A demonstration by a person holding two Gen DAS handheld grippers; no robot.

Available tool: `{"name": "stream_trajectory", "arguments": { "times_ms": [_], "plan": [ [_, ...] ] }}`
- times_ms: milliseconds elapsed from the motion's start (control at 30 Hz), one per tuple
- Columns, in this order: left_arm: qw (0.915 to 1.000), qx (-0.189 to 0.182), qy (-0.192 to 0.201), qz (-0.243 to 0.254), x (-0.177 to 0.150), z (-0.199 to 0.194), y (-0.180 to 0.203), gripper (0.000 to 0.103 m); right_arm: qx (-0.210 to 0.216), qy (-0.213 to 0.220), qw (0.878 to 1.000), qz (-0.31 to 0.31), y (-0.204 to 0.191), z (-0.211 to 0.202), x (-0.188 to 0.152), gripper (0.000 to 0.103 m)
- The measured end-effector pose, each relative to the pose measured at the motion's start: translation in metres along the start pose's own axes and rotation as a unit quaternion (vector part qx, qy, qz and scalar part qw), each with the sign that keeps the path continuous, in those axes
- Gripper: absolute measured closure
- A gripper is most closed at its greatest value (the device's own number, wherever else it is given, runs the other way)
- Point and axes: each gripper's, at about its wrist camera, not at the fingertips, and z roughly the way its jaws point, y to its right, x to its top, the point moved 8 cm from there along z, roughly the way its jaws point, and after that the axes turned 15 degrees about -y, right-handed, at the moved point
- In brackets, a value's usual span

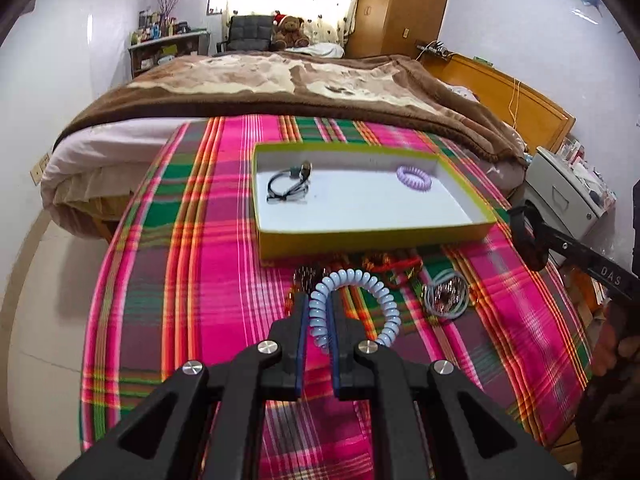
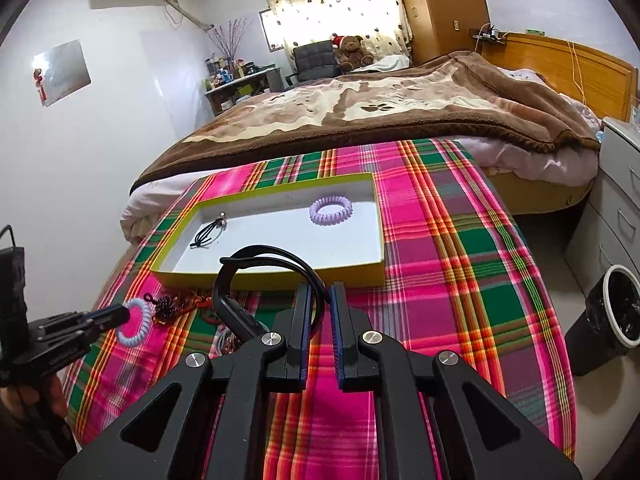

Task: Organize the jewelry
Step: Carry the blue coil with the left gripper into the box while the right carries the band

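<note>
The left gripper (image 1: 319, 308) pinches a pale-blue coil tie (image 1: 356, 300) near the tray (image 1: 372, 236), while the right gripper (image 2: 320, 300) clamps what looks like a black band (image 2: 256, 270).

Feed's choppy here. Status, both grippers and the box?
Left gripper shut on blue coil. Right gripper shut on black band. Box holds purple coil, black tie. Path clear.

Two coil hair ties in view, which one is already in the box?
The lilac coil tie, lying loose near the far right corner of the yellow-rimmed box. The pale blue coil tie is outside it, clamped in the left gripper.
</note>
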Motion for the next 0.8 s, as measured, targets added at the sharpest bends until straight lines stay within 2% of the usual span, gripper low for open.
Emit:
{"name": "stream_trajectory", "arguments": {
  "times_ms": [500,800],
  "plan": [
    [0.9991,-0.034,0.022,0.007,0.081,0.008,0.013,0.093,-0.038,-0.017,0.999,-0.018,0.005,0.026,0.045,0.094],
    [0.9983,-0.058,0.005,-0.003,0.118,0.039,0.017,0.093,-0.053,-0.049,0.997,-0.018,0.015,0.058,0.063,0.094]
  ]
}}
